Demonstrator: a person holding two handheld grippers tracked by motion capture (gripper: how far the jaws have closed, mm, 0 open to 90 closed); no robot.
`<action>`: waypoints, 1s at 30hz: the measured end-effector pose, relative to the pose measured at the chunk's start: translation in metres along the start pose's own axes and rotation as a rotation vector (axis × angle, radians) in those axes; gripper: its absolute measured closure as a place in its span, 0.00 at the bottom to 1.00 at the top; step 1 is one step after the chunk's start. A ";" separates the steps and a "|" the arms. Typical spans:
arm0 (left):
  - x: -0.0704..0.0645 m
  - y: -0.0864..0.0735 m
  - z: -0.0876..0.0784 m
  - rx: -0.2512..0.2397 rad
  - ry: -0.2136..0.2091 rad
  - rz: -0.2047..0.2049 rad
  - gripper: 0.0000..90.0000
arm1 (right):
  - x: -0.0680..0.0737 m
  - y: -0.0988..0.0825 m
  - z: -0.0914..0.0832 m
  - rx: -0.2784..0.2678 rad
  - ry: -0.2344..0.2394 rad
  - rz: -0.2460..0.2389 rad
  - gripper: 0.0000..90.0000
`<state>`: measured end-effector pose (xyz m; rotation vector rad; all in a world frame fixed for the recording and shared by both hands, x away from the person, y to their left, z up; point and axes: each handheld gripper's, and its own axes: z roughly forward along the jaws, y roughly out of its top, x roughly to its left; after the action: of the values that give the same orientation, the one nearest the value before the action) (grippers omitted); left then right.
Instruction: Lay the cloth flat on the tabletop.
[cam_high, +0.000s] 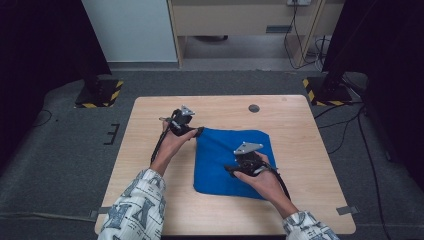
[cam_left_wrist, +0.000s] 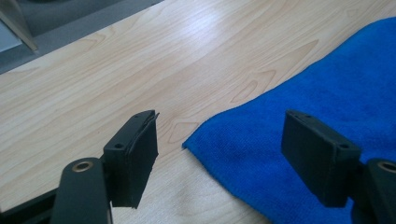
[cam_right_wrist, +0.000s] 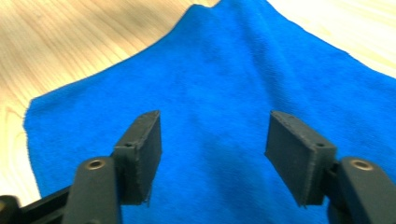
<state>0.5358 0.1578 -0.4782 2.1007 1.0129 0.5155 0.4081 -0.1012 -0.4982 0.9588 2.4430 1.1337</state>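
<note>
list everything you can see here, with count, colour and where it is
cloth: 1, blue, lying flat on the table, right of centre
table: 1, light wood, middle of the high view
hole: 1, dark round spot, far edge of the tabletop
stand bases: 2, black with yellow-black striped edges, on the floor beyond the table's far corners
cables: several, black, on the grey floor at the right
cabinet: 1, pale wood, at the back
sleeves: 2, white with grey print, bottom of the high view
left gripper: 1, black, jaws open, at the cloth's far left corner
right gripper: 1, black, jaws open, over the cloth
</note>
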 end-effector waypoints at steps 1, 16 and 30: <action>0.000 0.000 0.000 -0.004 -0.006 -0.003 0.28 | 0.002 0.000 0.001 -0.001 0.004 0.000 0.43; -0.002 -0.001 -0.001 0.018 -0.038 -0.003 0.23 | 0.028 0.011 0.013 -0.013 0.035 0.006 0.44; -0.002 -0.003 0.003 0.045 -0.034 0.003 0.24 | 0.050 0.013 0.024 0.005 0.066 -0.004 0.44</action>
<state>0.5347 0.1565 -0.4827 2.1435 1.0106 0.4613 0.3887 -0.0481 -0.5031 0.9322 2.4996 1.1770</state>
